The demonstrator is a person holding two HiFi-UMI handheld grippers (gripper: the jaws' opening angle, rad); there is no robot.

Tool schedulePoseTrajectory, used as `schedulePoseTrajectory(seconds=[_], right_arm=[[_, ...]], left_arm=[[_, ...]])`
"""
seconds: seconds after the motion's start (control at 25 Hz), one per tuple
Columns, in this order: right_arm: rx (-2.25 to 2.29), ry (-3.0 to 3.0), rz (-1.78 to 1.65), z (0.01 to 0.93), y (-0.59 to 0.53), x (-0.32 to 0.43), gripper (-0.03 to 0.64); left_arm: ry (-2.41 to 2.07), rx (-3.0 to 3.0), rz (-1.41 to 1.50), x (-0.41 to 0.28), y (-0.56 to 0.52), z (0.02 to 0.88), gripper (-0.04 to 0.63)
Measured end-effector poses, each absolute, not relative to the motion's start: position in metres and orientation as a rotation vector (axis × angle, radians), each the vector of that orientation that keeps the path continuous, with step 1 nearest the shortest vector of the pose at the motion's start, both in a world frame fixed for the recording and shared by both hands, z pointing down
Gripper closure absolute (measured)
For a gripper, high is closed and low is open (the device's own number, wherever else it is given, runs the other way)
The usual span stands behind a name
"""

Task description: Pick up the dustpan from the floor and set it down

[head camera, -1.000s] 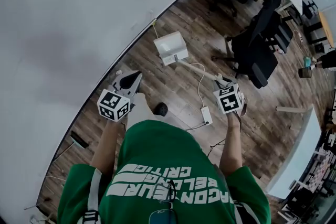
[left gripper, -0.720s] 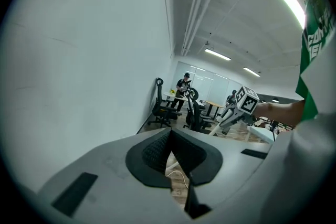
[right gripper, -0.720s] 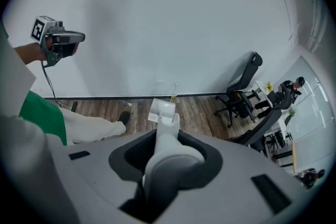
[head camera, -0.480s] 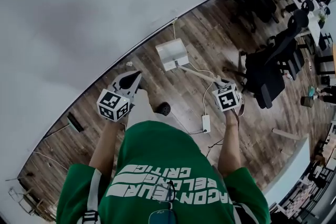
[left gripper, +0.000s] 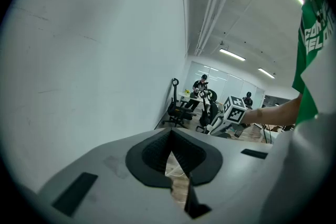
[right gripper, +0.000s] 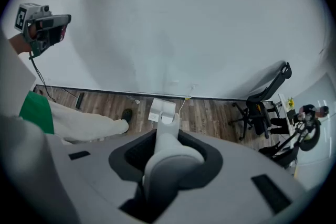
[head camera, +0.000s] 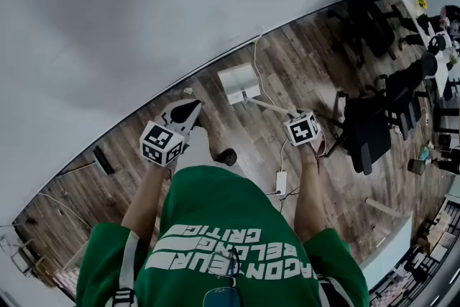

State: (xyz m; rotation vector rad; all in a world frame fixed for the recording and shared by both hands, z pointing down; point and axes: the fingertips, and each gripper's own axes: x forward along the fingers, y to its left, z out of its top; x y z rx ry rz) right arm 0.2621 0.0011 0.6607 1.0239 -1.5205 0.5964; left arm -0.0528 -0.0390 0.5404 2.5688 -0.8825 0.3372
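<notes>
The white dustpan (head camera: 239, 83) hangs on its long pale handle (head camera: 269, 106) over the wood floor close to the wall; whether it touches the floor I cannot tell. My right gripper (head camera: 293, 117) points steeply down, shut on the upper end of that handle. In the right gripper view the handle (right gripper: 167, 134) runs out between the dark pads to the pan (right gripper: 161, 110). My left gripper (head camera: 188, 108) is held out to the left, shut with nothing in it. Its pads (left gripper: 157, 152) meet at the tip in the left gripper view, and the right gripper (left gripper: 227, 115) shows beyond them.
A white power strip (head camera: 280, 182) with cables lies on the floor by the person's black shoe (head camera: 227, 156). Black office chairs (head camera: 366, 129) stand to the right, desks and people beyond them. The grey wall (head camera: 144, 25) runs along the left. A small dark object (head camera: 103, 159) lies by the skirting.
The right gripper has sunk with the dustpan toward the floor by the wall. The left gripper has shifted slightly toward the wall. The head view has swung, showing more wall.
</notes>
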Motion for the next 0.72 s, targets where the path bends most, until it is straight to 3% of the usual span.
schedulePoseTrajectory(seconds=[0.72], right_arm=[[0.884, -1.439, 0.615, 0.780, -0.112, 0.199, 0.502]], left_arm=[[-0.862, 2.536, 0.384, -0.094, -0.108, 0.562, 0.598]])
